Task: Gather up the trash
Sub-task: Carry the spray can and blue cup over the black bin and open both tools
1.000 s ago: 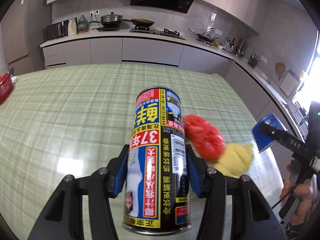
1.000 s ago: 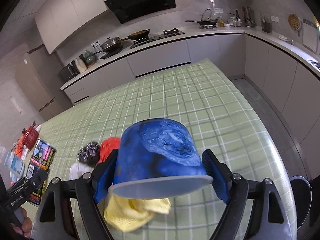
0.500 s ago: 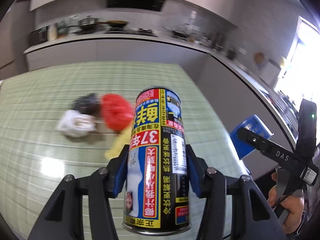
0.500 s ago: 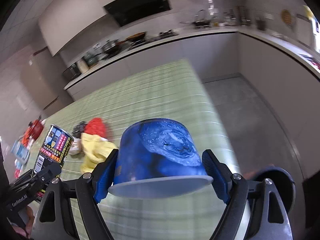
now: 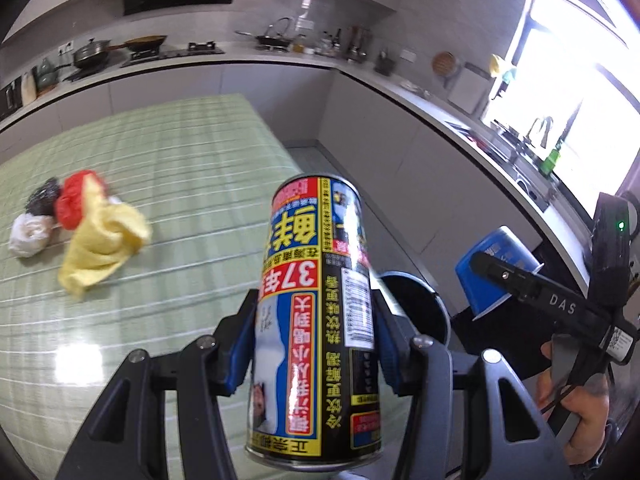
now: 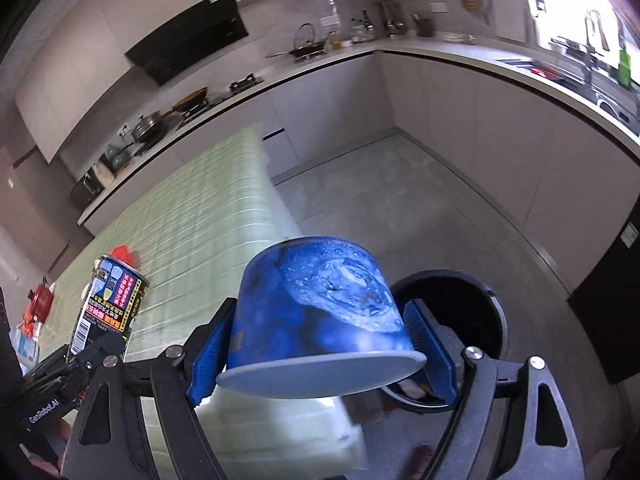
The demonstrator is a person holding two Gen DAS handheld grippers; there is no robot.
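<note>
My left gripper (image 5: 314,344) is shut on a tall printed drink can (image 5: 316,312), held upside down near the right end of the green checked table (image 5: 180,184). My right gripper (image 6: 322,350) is shut on an upturned blue paper bowl (image 6: 320,308), out past the table's end and partly over the floor. A round black trash bin (image 6: 472,312) stands on the floor just behind the bowl; its rim (image 5: 416,292) also peeks out behind the can. The can (image 6: 108,304) and the bowl (image 5: 496,268) each show in the other view.
A yellow cloth (image 5: 100,244), a red crumpled bag (image 5: 72,204), a dark scrubber (image 5: 44,200) and a white wad (image 5: 30,234) lie on the table. Grey kitchen cabinets (image 6: 500,152) run around the floor (image 6: 380,208). A hand (image 5: 576,408) holds the right gripper's handle.
Both grippers have swung right, from over the table to its right end, still holding the can and the bowl. The trash bin has come into view under them.
</note>
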